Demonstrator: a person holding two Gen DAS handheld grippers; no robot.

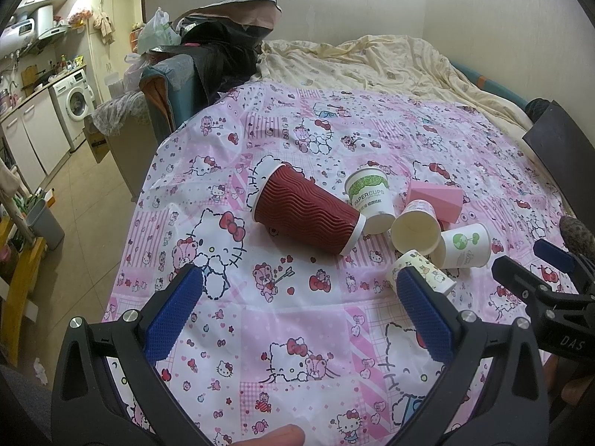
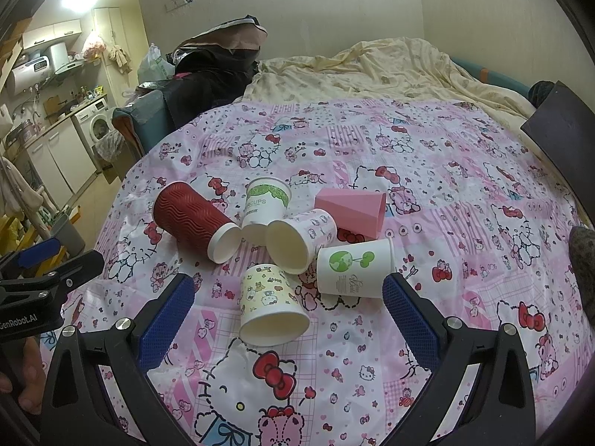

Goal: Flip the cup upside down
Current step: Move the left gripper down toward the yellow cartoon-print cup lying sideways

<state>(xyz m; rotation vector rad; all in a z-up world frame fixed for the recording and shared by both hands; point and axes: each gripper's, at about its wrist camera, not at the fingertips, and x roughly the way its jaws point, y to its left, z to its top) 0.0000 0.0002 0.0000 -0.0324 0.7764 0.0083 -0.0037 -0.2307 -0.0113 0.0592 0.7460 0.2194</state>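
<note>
Several paper cups lie on their sides in a cluster on the pink Hello Kitty cloth (image 1: 297, 334) (image 2: 446, 223). A red ripple cup (image 1: 306, 210) (image 2: 193, 217) lies at the left. A white-and-green PAPERCUPS cup (image 1: 370, 199) (image 2: 266, 204), a pink-print cup (image 1: 416, 226) (image 2: 301, 239), a green-tree cup (image 1: 465, 247) (image 2: 355, 269), a yellow cartoon cup (image 1: 427, 271) (image 2: 271, 304) and a pink faceted cup (image 1: 435, 200) (image 2: 353, 212) lie beside it. My left gripper (image 1: 299, 316) is open and empty, short of the cluster. My right gripper (image 2: 288, 321) is open, its jaws either side of the yellow cartoon cup's mouth, not touching.
A cream quilt (image 1: 390, 63) covers the bed behind the cloth. Dark bags and clothes (image 1: 223, 48) are piled at the back left. A dark board (image 1: 565, 148) stands at the right edge. A kitchen counter with a washing machine (image 1: 76, 104) is far left.
</note>
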